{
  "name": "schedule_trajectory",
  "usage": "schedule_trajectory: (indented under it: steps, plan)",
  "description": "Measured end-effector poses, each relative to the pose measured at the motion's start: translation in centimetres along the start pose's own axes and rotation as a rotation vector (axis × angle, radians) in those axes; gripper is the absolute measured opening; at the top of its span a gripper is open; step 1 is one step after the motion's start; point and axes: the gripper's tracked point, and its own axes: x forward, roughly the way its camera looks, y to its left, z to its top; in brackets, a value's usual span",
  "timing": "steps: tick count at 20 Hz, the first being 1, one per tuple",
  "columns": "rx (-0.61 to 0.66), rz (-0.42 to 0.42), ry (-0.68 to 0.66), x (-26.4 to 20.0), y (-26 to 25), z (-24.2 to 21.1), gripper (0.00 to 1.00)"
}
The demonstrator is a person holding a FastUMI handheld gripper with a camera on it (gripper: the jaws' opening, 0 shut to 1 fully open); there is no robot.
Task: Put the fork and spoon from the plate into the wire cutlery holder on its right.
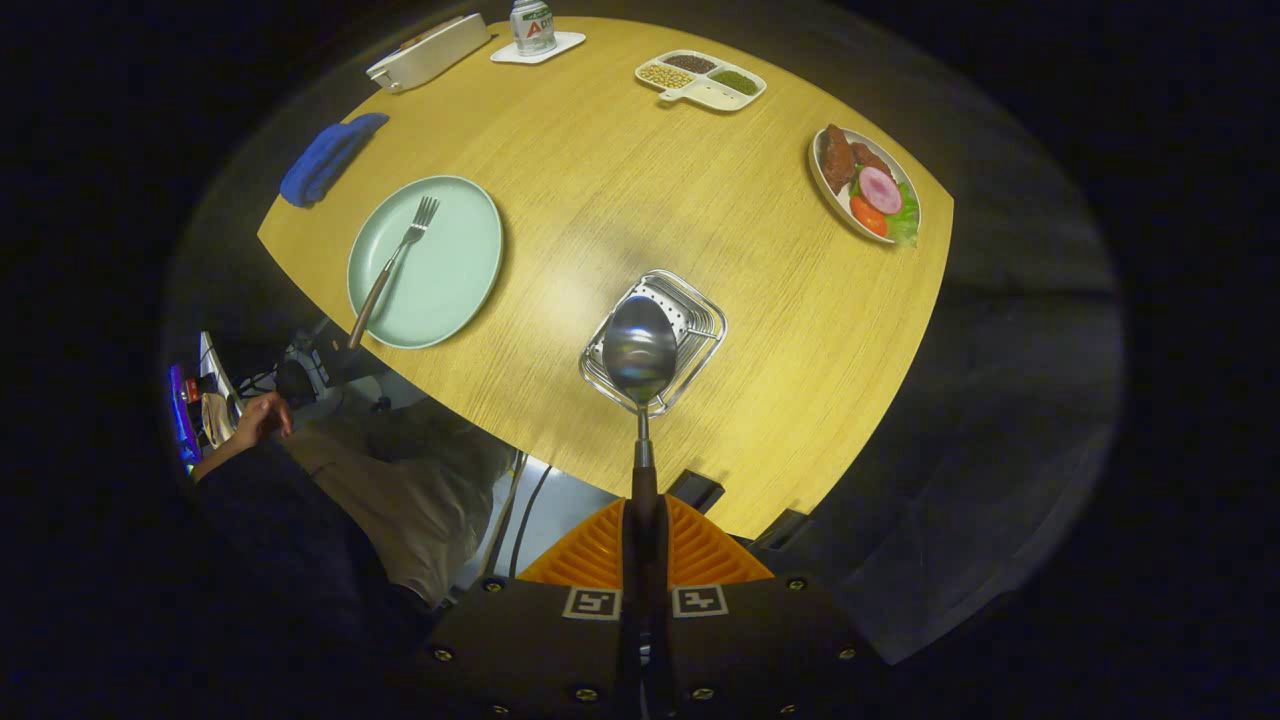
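My gripper [645, 545] is shut on the dark handle of the spoon [639, 350], held high above the wooden table [620, 180]. The spoon's shiny bowl points ahead and hangs over the wire cutlery holder [690, 315], covering part of its near side. To the holder's left lies the pale green plate [455, 250]. The fork [392, 262] rests on the plate, tines toward the far side, and its handle sticks out past the plate's near rim.
A blue cloth [325, 160] lies beyond the plate. At the far side stand a white box [430, 50], a can on a coaster [533, 28] and a divided dish [700, 78]. A food plate [866, 185] sits far right. A person's hand [262, 418] shows below the table's edge.
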Motion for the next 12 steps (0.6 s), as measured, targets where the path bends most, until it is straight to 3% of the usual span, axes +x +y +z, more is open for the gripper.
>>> schedule_trajectory:
  steps: [12]
  plan:
    - [-0.051, 0.007, 0.173, 3.5, -0.8, 1.3, 0.04]
